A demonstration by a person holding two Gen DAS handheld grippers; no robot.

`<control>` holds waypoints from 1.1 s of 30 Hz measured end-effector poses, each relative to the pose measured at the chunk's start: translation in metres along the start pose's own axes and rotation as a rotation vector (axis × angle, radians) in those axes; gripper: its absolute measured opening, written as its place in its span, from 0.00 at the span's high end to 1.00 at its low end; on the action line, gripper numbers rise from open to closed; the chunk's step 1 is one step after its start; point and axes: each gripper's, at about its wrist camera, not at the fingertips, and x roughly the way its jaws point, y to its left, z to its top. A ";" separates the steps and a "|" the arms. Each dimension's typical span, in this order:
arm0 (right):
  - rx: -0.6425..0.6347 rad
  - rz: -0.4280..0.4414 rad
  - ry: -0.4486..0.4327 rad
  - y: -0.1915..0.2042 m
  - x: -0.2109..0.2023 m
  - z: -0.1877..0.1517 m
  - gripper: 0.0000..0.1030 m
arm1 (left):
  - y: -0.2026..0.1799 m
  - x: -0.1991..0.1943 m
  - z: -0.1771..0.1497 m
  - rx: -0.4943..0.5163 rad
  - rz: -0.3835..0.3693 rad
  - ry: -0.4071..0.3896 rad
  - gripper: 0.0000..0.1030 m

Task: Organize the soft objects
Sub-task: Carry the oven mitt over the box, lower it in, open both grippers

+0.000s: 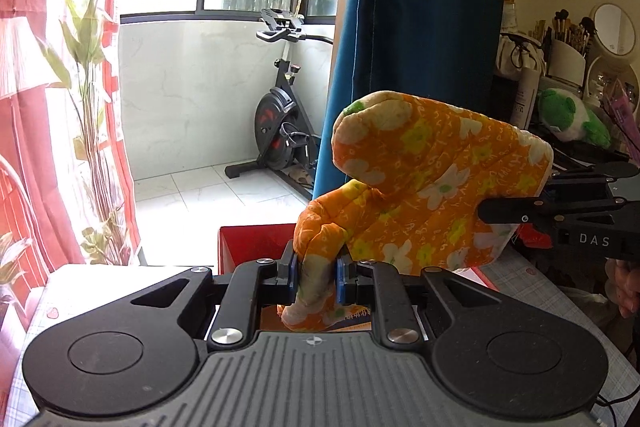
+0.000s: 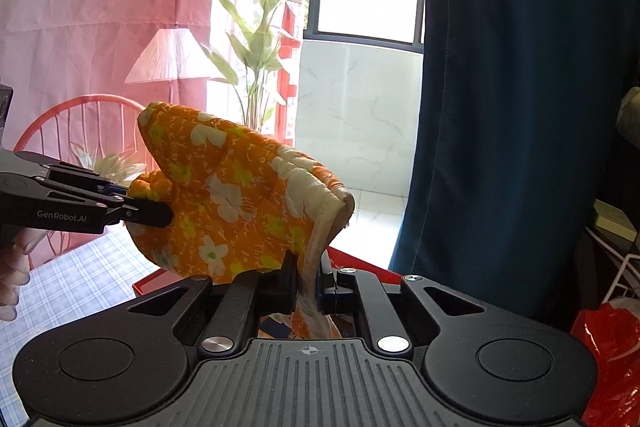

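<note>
An orange oven mitt (image 1: 424,183) with white and yellow flowers hangs in the air between both grippers. My left gripper (image 1: 317,277) is shut on the mitt's fingertip end, its blue pads squeezing the padding. My right gripper (image 2: 308,283) is shut on the mitt's cream-edged cuff (image 2: 320,227). In the left wrist view the right gripper (image 1: 496,213) reaches in from the right onto the cuff end. In the right wrist view the left gripper (image 2: 156,207) comes in from the left onto the mitt (image 2: 232,199). A red box (image 1: 256,243) sits on the table below the mitt.
A checked tablecloth (image 2: 80,279) covers the table. A blue curtain (image 1: 420,27) hangs behind, an exercise bike (image 1: 280,115) on the balcony. A dresser with a green plush toy (image 1: 572,119), brushes and a round mirror (image 1: 614,27) stands right. A red bag (image 2: 612,359) lies low right.
</note>
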 end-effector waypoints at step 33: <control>0.296 0.074 0.519 -0.040 0.141 -0.063 0.92 | 0.027 0.121 -0.052 -0.039 -0.035 0.447 0.82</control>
